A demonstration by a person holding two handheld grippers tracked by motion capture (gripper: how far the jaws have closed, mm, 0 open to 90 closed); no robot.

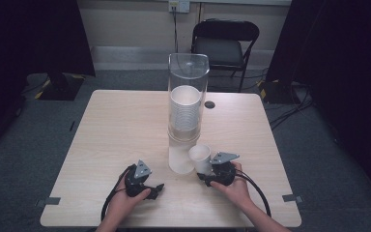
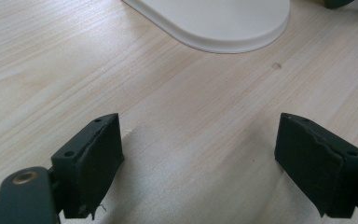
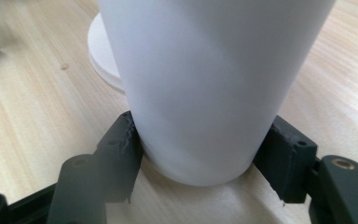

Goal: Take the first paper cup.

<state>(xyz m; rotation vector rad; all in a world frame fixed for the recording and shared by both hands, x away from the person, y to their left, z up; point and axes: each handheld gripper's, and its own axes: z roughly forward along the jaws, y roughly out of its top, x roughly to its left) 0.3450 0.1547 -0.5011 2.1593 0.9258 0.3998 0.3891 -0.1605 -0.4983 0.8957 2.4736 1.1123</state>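
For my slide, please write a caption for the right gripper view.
Right tongs shut on a white paper cup just above the wooden table.

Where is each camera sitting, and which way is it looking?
High view: above the table, looking forward and down; both forearms and hands show.
Left gripper view: rides the left gripper, facing the dispenser's base; open fingers.
Right gripper view: rides the right gripper, facing the held white cup.
Both gripper views share that base.
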